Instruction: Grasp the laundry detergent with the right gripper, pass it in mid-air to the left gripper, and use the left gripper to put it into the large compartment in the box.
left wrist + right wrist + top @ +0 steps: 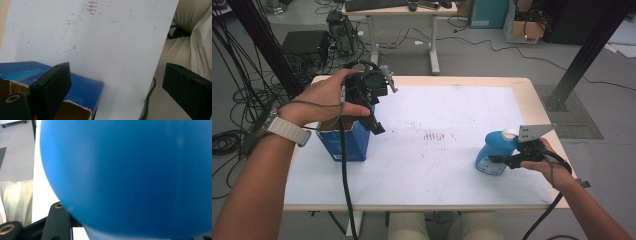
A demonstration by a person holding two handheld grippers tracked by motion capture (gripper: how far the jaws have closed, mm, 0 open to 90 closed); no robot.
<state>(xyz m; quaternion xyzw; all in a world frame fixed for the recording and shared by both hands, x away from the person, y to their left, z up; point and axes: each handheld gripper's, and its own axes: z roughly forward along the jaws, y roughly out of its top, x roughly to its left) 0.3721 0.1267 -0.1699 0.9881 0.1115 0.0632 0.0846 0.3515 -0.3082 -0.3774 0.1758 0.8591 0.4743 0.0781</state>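
At the table's right edge, we find the right gripper [504, 161] held level, jaws clamped on a smooth, rounded blue plastic bottle [493, 152] with a white cap. Over the open blue cardboard box [343, 141], the left gripper [373, 121] tilts downward, jaws wide apart, empty.

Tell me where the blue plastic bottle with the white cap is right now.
In the high view the blue plastic bottle stands at the table's right side, near the front edge, clamped by the right gripper.
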